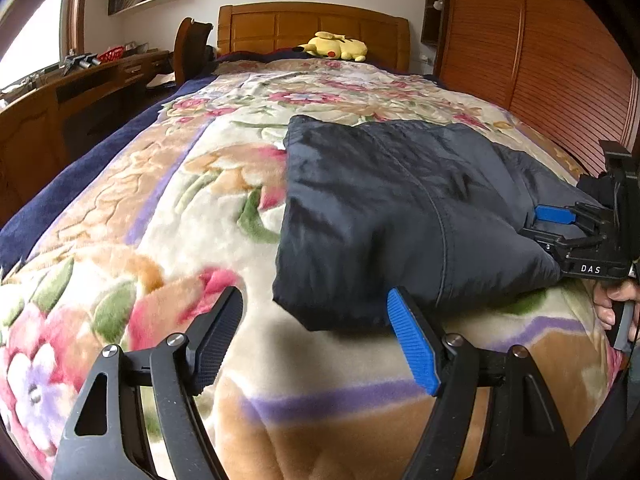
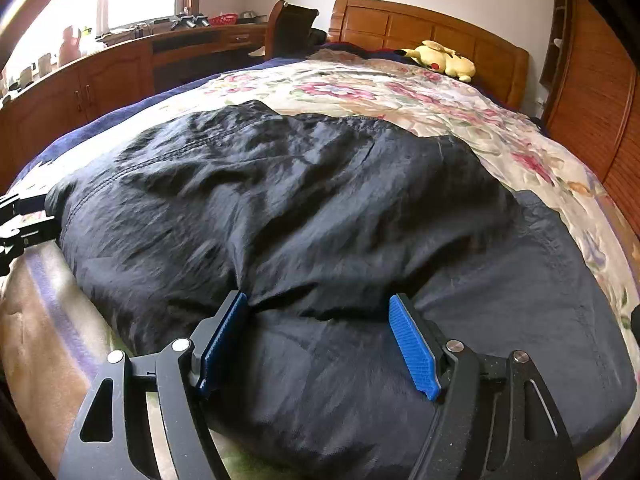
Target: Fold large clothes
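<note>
Dark navy nylon garment [image 2: 304, 216], partly folded, lies on the floral fleece blanket [image 1: 168, 208]. Left gripper [image 1: 316, 340] stands wide open and empty at the garment's near-left corner; right gripper [image 2: 320, 340], wide open, straddles a ridge of its fabric, ungripped. Judged step: positioning for a fold; next, both must close on the near edge.

A yellow plush toy [image 1: 334, 46] lies by the wooden headboard [image 1: 312, 26]. A floral blanket [image 1: 160, 200] covers the bed. A red basket [image 2: 223, 20] sits on the counter [image 2: 120, 64].
</note>
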Tool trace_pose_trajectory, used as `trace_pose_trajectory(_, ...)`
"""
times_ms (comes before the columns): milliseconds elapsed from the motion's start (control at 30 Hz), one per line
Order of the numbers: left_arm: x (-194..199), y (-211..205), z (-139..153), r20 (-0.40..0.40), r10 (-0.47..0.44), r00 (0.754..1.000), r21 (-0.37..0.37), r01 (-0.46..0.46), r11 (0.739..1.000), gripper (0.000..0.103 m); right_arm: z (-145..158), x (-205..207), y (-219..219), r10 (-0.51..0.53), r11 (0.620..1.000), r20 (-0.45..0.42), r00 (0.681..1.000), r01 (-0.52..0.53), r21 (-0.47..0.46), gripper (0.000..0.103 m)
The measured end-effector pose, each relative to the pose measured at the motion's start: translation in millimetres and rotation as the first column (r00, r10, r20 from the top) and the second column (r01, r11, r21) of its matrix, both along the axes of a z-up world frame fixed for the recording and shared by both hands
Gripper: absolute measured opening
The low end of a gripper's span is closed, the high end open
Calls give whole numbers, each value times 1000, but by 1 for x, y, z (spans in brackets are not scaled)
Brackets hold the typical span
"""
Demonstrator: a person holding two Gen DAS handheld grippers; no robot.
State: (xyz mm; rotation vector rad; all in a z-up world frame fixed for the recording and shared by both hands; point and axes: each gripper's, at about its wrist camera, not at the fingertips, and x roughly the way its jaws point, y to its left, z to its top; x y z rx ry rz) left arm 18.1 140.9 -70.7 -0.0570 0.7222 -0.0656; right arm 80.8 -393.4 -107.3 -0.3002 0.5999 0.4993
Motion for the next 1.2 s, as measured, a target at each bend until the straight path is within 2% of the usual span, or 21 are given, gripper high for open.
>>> trace_pose_trajectory(200, 4, 1, -2, -12, 2, 1000, -25, -2, 1000, 67, 0, -2, 1, 0, 1000, 5, 1000, 0, -4, 75)
trace_pose_trajectory(300, 6, -1, -2, -17, -19, 1000, -40, 18, 999, 52, 0, -2, -1, 6, 1000, 3, 1000, -6, 0, 75)
trace_pose_trajectory(367, 8, -4, -1, -21, -33, 999, -47, 32, 998, 37, 0, -2, -2, 8, 1000, 0, 1000, -8, 3, 75)
trace_pose_trajectory(400, 9, -6, 0, -20, -31, 999, -39, 30, 999, 33, 1, -2, -2, 8, 1000, -1, 1000, -8, 3, 75)
trace_pose_trajectory(467, 10, -9, 4, -9, -35, 999, -35, 34, 999, 15, 1, -2, -3, 9, 1000, -4, 1000, -9, 5, 75)
trace_pose_trajectory(533, 9, -11, 10, 17, -42, 999, -40, 43, 998, 11, 2, -2, -4, 9, 1000, -4, 1000, -9, 8, 75)
trace_pose_trajectory(767, -3, -17, 30, 127, -40, 991, -22, 43, 999, 8, 14, -15, -17, 46, 998, -13, 999, -45, 40, 75)
trace_pose_trajectory(1067, -4, -26, 51, 203, -31, 979, -30, 38, 999, 8, 9, -25, -23, 98, 995, -25, 995, -97, 5, 75)
trace_pose_trajectory(1200, 0, -39, 65, 241, -33, 970, -4, 35, 999, 7, 12, -30, -26, 102, 995, -23, 994, -102, -1, 75)
